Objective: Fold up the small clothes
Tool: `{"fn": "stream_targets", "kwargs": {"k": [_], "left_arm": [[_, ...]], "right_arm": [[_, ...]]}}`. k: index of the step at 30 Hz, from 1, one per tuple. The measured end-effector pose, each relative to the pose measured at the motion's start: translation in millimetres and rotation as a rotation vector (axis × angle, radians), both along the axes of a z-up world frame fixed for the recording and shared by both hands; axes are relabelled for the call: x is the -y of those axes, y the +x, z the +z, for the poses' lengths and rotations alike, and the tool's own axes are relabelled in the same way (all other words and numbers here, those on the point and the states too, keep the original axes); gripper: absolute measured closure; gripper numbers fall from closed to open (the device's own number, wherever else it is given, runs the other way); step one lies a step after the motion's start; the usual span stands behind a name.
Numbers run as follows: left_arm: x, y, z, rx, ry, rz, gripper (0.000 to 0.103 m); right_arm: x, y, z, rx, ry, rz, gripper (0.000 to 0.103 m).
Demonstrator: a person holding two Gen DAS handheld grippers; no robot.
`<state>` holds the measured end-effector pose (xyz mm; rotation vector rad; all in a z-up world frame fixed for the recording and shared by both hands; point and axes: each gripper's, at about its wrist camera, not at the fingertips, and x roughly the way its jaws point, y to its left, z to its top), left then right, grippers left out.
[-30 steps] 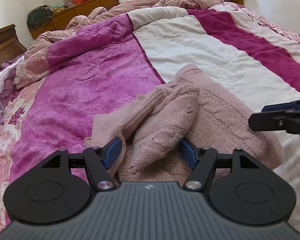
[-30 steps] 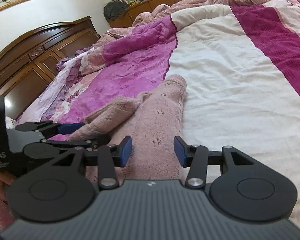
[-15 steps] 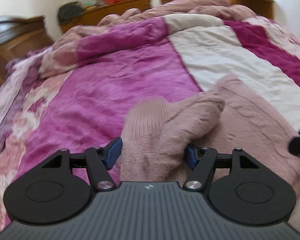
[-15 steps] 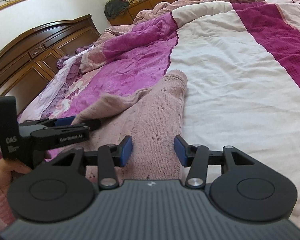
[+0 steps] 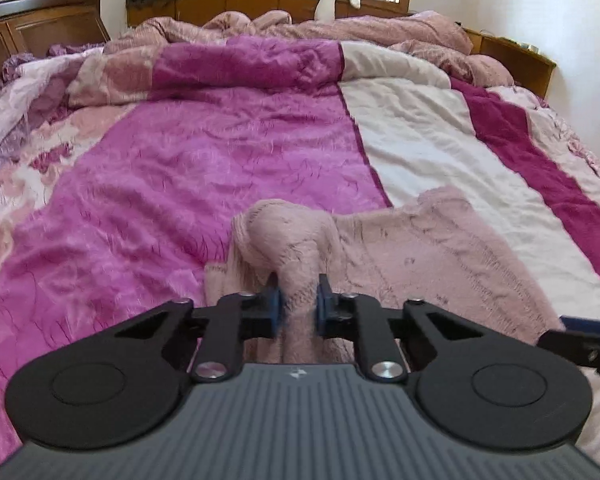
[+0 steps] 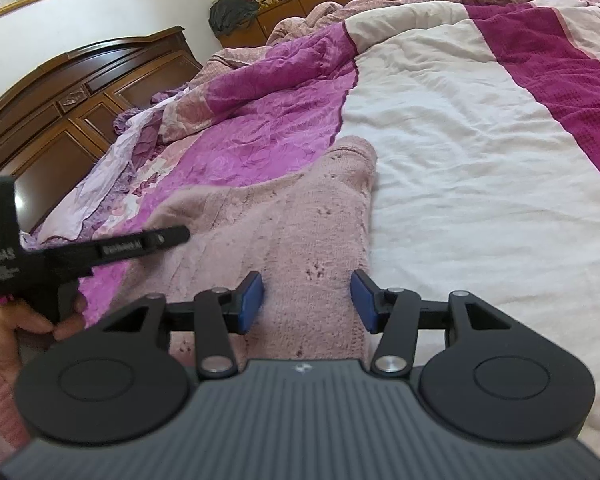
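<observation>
Pink sweater [image 5: 440, 256] sleeve – left claw [image 5: 298, 306] now closing.

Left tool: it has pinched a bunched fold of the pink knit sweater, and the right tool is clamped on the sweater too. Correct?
Not quite. The left tool is closing on the pink knit sweater, but the right wrist view shows the right tool open, pads astride the knit without pressing it.

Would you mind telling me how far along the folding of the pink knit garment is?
Early stage. Done: the pink knit garment lies spread on the bedspread. In hand: the left tongs are closing on a bunched fold of it; the right tongs stand open with the knit between them, not gripping. Left: no finished fold shows, so all the folding remains.
</observation>
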<state>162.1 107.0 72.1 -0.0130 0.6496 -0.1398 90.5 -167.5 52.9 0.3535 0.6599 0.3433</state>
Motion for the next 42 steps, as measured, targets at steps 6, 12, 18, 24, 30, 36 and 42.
{"fn": "stream_targets", "kwargs": {"k": [6,12,18,24,30,36,42], "left_arm": [[-38,10,-7,-0.044,0.013,0.101,0.091],[-41,-1,-5,-0.048,-0.006,0.073,0.090],[-36,-23,17,-0.062,-0.086,0.052,0.070],[-17,-61,28,-0.080,-0.104,0.000,0.045],[-1,-81,16,-0.116,-0.044,-0.035,0.041],[-7,-82,-2,-0.159,0.071,0.020,0.039],[-25,-81,-10,-0.169,0.079,0.057,0.036]], "right_arm": [[-25,-4,6,0.035,-0.057,0.069,0.051],[-38,-8,3,0.061,-0.140,0.076,0.051],[-30,-10,7,0.050,-0.102,0.053,0.051],[-14,-18,12,0.053,-0.047,0.009,0.050],[2,-22,8,0.017,-0.047,-0.075,0.050],[-2,-19,-2,-0.037,-0.028,-0.039,0.050],[-31,-25,-3,-0.015,-0.110,0.038,0.050]]}}
